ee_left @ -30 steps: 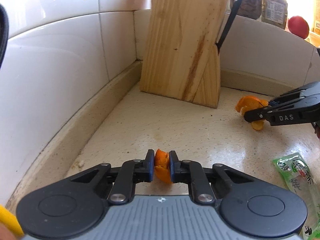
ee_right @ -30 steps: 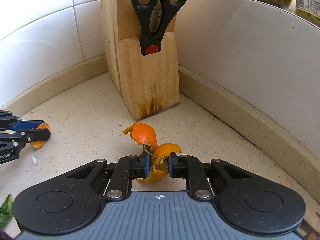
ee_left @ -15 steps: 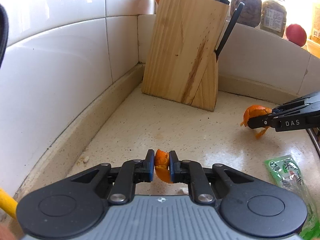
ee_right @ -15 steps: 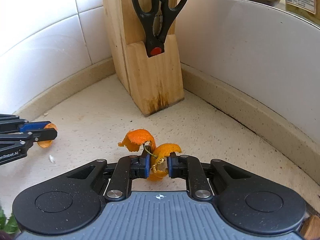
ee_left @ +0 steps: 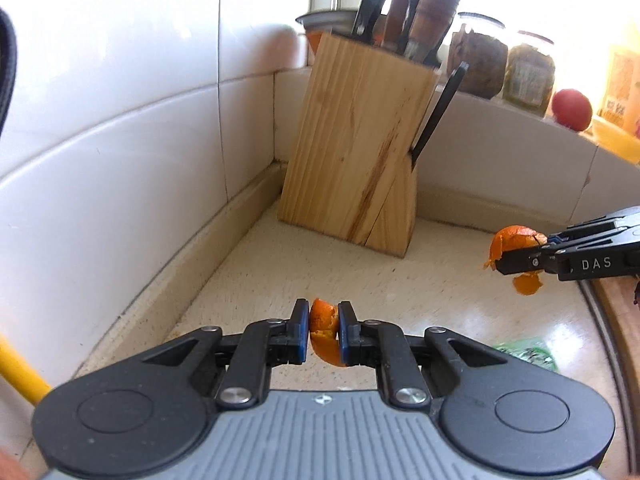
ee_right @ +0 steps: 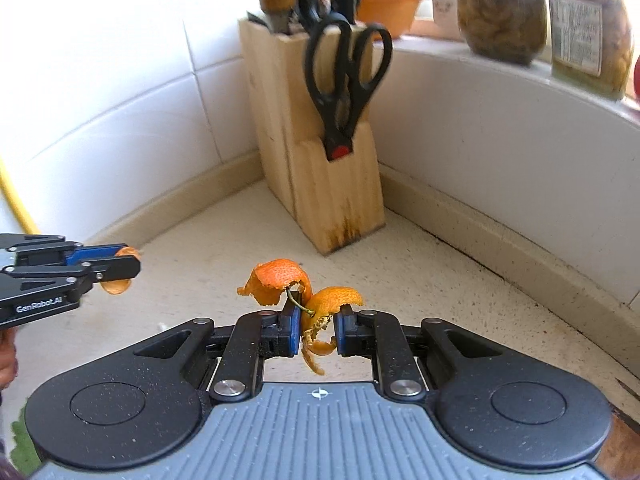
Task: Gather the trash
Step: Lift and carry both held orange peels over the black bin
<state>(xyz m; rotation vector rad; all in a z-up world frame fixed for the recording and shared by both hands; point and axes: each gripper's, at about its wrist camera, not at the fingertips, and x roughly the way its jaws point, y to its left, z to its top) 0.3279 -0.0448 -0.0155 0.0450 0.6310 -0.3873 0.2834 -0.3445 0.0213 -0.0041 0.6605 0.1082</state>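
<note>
Jaws on both of your grippers are clamped on orange peel, and both loads have come up off the counter (ee_left: 420, 280) over the last second. Your left gripper (ee_left: 324, 332) pinches a small curl of peel (ee_left: 325, 334) between its blue pads, held clear above the speckled surface. Your right gripper (ee_right: 316, 330) grips a larger, 2-lobed twist of peel (ee_right: 304, 288) with a thin green stem, its tail dangling below the jaws. Earlier views had both pieces low near the counter; both cameras have now risen, showing the knife block (ee_left: 360, 140) from a higher angle, handles included. Judgement: 2 pieces are secured and lifted, ready for carrying to a bin, which is not in view. A green wrapper (ee_left: 528, 354) remains on the counter, uncollected. Watch the dangling tail during transit; it could tear loose.
</note>
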